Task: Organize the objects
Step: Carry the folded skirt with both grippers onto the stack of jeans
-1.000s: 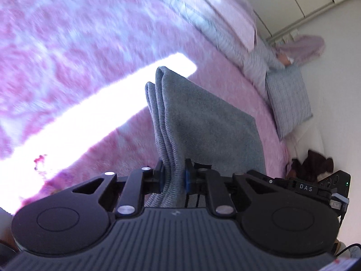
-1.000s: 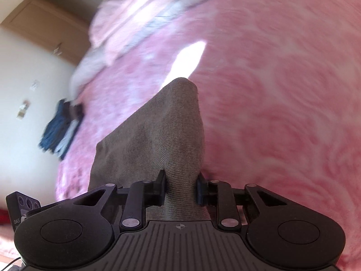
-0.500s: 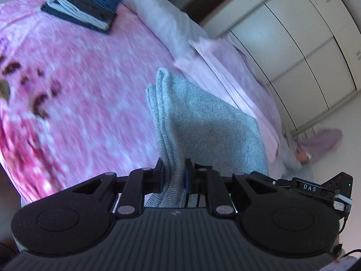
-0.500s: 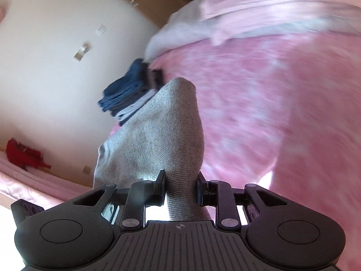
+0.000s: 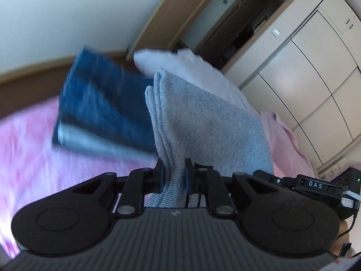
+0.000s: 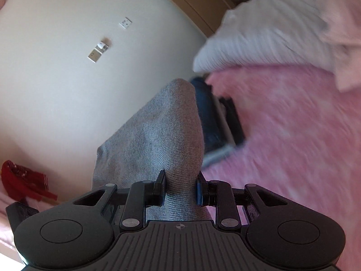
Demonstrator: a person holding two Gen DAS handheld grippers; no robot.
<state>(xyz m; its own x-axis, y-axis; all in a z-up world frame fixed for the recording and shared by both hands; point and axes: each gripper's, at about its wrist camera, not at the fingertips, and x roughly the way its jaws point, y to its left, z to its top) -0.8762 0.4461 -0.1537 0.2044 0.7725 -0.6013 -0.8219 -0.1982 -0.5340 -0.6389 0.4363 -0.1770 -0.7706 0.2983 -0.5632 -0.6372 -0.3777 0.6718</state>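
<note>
Left wrist view shows my left gripper (image 5: 173, 176) clamped on one end of the folded grey knitted garment (image 5: 203, 122), its jaws drawn narrow onto the stacked layers. Ahead lies the pile of folded blue denim and pale clothes (image 5: 101, 108) on the pink fleecy bed cover (image 5: 33, 158), with a white pillow (image 5: 191, 67) beyond. My right gripper (image 6: 180, 189) pinches the garment's other end (image 6: 158, 135), jaws a little wider around a thicker roll of cloth. To do this well, I judge I should keep both ends level and taut so the folds hold, bring the garment squarely over the pile, lower it flat, and let go with both grippers together. The picture is smeared, so edges are uncertain.
</note>
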